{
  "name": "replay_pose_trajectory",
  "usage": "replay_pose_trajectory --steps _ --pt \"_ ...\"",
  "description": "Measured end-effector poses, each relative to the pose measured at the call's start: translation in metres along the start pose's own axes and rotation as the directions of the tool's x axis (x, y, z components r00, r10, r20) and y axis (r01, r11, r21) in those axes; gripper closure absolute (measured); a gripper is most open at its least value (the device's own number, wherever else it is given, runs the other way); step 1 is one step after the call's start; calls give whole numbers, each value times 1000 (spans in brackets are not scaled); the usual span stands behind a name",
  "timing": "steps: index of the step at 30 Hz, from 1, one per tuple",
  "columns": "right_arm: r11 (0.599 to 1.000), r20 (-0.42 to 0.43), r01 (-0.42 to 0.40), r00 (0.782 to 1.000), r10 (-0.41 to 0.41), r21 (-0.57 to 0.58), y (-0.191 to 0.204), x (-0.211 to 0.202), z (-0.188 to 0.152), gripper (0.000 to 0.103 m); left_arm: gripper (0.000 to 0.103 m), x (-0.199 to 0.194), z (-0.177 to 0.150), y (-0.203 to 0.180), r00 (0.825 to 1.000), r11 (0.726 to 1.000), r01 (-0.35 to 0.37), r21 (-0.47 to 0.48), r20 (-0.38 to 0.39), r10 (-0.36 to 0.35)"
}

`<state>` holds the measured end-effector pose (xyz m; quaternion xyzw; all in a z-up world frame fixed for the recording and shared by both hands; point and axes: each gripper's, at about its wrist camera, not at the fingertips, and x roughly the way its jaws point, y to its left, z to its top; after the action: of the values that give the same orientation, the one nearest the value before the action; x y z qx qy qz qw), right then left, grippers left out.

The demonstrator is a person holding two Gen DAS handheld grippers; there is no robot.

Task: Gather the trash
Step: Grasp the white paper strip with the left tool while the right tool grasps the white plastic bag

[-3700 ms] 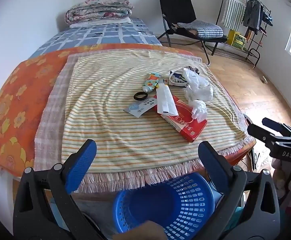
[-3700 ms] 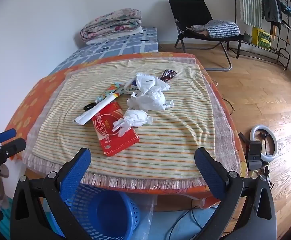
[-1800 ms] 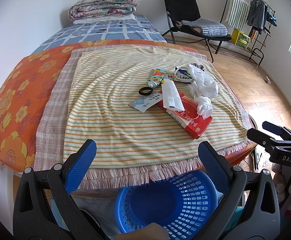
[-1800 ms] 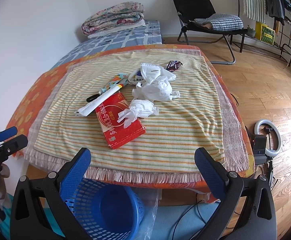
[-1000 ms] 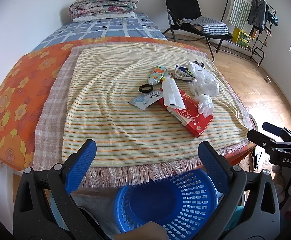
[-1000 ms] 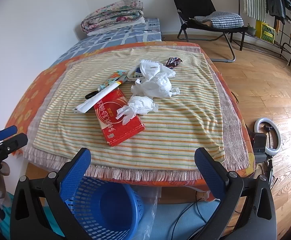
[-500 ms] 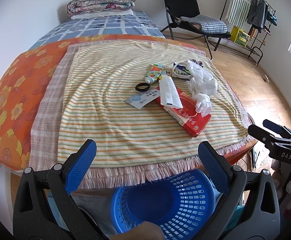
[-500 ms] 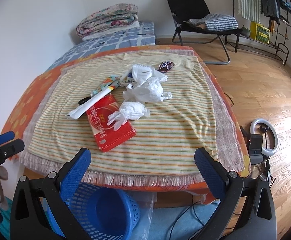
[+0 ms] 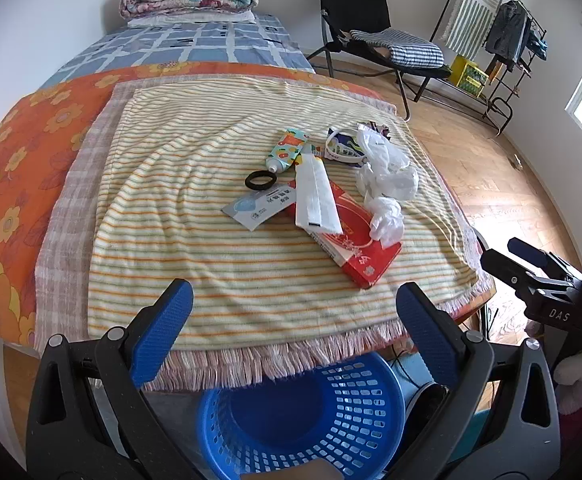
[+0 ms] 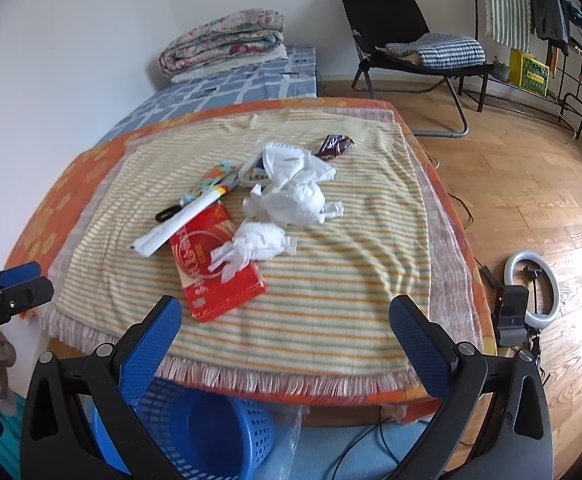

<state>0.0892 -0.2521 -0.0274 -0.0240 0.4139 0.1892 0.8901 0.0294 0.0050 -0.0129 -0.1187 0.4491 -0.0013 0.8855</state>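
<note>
Both grippers, left [image 9: 291, 316] & right [image 10: 287, 332], are hovering w/ jaws wide apart, empty. Trash is lying mid-blanket [image 9: 195, 264]: red box [image 10: 215, 256], crumpled tissues [image 10: 291, 200], maybe a wrapper [image 10: 333, 146]. Blue basket [image 9: 303, 412] is sitting below the table edge.

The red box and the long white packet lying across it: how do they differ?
The red box is thick, printed red and sits directly on the striped cloth; the white packet is flat, narrow, plain white and rests partly on the box's far end. A crumpled white tissue lies on the box, nothing on the packet. Neither is gripped.
</note>
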Motion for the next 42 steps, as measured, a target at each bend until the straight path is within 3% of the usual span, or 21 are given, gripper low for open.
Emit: replay_pose_trajectory --steps 7,13,14,17,21,25,29,36,42 --pt "999 -14 -18 1000 18 33 -13 8 14 0 3 13 17 -3 999 1000 13 -2 -30 -13" --pt "999 -26 -11 1000 12 35 -26 16 37 0 11 34 35 -7 995 999 45 0 -93 -45" --pt "999 -33 -14 999 15 37 -28 18 41 0 17 38 39 -8 993 999 50 -1 -103 -50" --pt "999 -43 -24 999 26 47 -35 26 55 0 20 54 54 -11 985 995 100 -15 -143 -101" --pt "997 -55 -38 998 42 65 -40 41 70 0 35 81 70 -13 971 990 131 -48 -197 -138" --pt "991 -85 -65 994 75 116 -48 62 81 0 36 106 81 -11 960 986 140 -96 -229 -158" --pt "984 -120 -89 987 108 157 -53 83 86 0 43 124 88 -12 957 987 128 -98 -248 -149" --pt "970 -164 -114 975 151 214 -53 115 94 1 46 152 96 -16 954 990 104 -93 -272 -126" --pt "974 -206 -95 969 138 207 -44 139 94 2 53 167 94 -19 951 994 79 -75 -293 -98"
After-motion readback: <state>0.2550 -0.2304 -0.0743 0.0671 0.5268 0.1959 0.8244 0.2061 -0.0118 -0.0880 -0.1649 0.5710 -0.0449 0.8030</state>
